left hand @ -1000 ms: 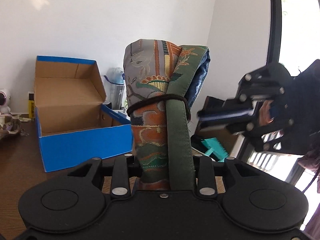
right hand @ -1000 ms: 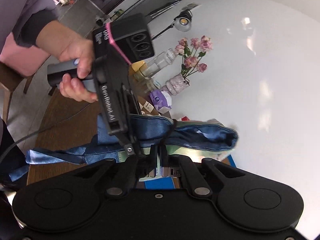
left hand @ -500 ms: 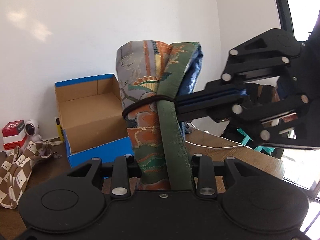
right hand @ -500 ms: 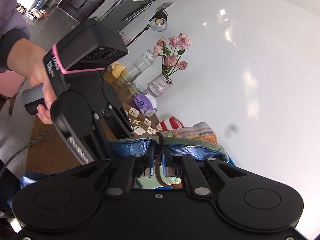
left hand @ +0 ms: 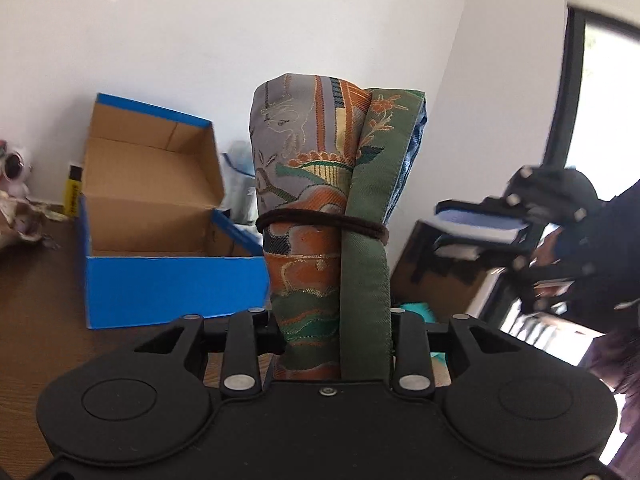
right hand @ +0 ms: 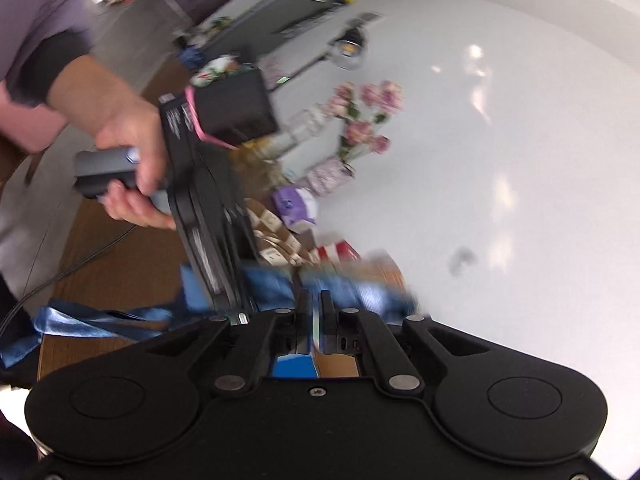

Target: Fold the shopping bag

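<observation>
- Two views, left wrist first: the left hand-held gripper (left hand: 334,316) is clamped on the lower end of the rolled shopping bag (left hand: 328,208), which stands up out of its jaws, above the tabletop (left hand: 36,312) and in front of the open blue box (left hand: 160,248).
- A dark elastic band (left hand: 320,222) already circles the roll about halfway up, so the fold looks finished and bound; the job now is to keep the roll tight and the grip steady.
- The right hand-held gripper (left hand: 476,236) sits off to the right, well apart from the roll, its pads parted with nothing between them.
- Right wrist view: the right hand-held gripper (right hand: 314,320) has just been opening, and its jaws stand a little apart, pressing on nothing. The bag's blue lining (right hand: 360,292) lies blurred just beyond the tips.
- A hand (right hand: 128,160) grips the left tool's handle. Blue ribbon ties (right hand: 80,322) trail loose over the tabletop edge; I would tuck these in before setting the bundle down, lest they catch.
- Draw the right tool straight back, clear of the band, so as not to tug it.
</observation>
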Demonstrator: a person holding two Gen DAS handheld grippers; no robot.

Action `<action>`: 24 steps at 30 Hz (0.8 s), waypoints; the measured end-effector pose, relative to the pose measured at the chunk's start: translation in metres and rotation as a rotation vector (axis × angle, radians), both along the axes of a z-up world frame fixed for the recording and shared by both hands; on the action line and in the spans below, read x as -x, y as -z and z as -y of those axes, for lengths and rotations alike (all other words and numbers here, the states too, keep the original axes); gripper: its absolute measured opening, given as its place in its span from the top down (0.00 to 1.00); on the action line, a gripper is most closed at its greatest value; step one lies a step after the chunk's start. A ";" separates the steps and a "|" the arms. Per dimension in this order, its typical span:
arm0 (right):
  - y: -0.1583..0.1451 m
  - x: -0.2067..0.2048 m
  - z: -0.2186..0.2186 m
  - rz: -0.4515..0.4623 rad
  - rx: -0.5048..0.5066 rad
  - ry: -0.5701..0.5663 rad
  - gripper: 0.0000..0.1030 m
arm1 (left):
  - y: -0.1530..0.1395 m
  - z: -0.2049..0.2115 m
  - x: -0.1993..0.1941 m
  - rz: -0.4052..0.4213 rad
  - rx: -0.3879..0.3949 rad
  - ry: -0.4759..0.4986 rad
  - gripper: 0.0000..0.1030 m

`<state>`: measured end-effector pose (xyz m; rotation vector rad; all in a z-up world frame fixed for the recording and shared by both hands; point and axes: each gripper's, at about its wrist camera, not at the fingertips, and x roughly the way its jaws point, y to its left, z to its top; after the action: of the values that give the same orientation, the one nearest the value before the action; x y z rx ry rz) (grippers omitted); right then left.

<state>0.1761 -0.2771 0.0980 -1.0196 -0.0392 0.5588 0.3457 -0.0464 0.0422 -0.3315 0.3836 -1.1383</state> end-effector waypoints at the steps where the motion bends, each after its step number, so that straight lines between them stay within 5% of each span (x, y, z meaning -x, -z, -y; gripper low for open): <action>1: 0.003 0.000 0.001 0.018 0.005 -0.002 0.76 | 0.000 -0.005 0.000 -0.009 0.046 0.048 0.68; 8: 0.007 0.021 -0.010 0.193 0.034 -0.090 0.78 | -0.003 -0.008 0.004 0.038 0.038 0.111 0.68; 12: 0.016 0.018 -0.019 0.213 0.144 -0.110 0.80 | -0.003 -0.008 0.014 0.063 0.034 0.117 0.68; 21: 0.020 0.012 -0.028 0.141 0.231 -0.120 0.99 | -0.007 -0.005 0.023 0.190 -0.061 0.090 0.70; 24: 0.020 0.011 -0.028 0.036 0.260 -0.129 1.00 | -0.001 -0.006 0.023 0.178 -0.046 0.076 0.70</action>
<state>0.1647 -0.2491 0.0780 -1.2871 -0.0652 0.6750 0.3231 -0.0406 0.0430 -0.1749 0.2668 -1.2213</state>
